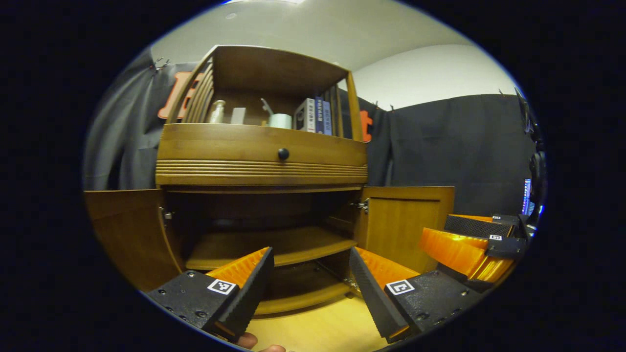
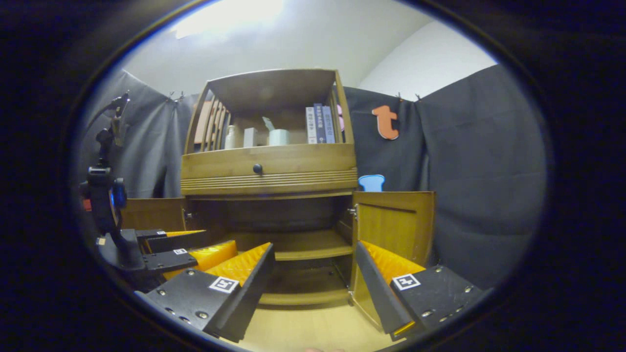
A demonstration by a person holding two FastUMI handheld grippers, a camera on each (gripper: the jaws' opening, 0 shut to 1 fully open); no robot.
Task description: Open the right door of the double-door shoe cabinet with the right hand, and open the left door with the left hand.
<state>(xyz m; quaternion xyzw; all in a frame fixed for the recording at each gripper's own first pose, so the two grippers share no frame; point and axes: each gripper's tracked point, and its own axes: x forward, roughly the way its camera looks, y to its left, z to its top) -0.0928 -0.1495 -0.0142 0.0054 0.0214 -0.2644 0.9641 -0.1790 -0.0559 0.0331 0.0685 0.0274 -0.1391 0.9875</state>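
Observation:
The wooden shoe cabinet stands ahead with both lower doors swung wide. Its left door and right door stick out sideways, baring the inner shelf. My left gripper is open, back from the cabinet, with nothing between its fingers. My right gripper is open too, just in front of the right door's lower edge. The right gripper shows at the right of the left gripper view, and the left gripper at the left of the right gripper view.
A drawer with a dark knob sits above the doors. The top shelf holds books, a white cup and a bottle. Light wooden floor lies below. Black cloth walls surround the booth.

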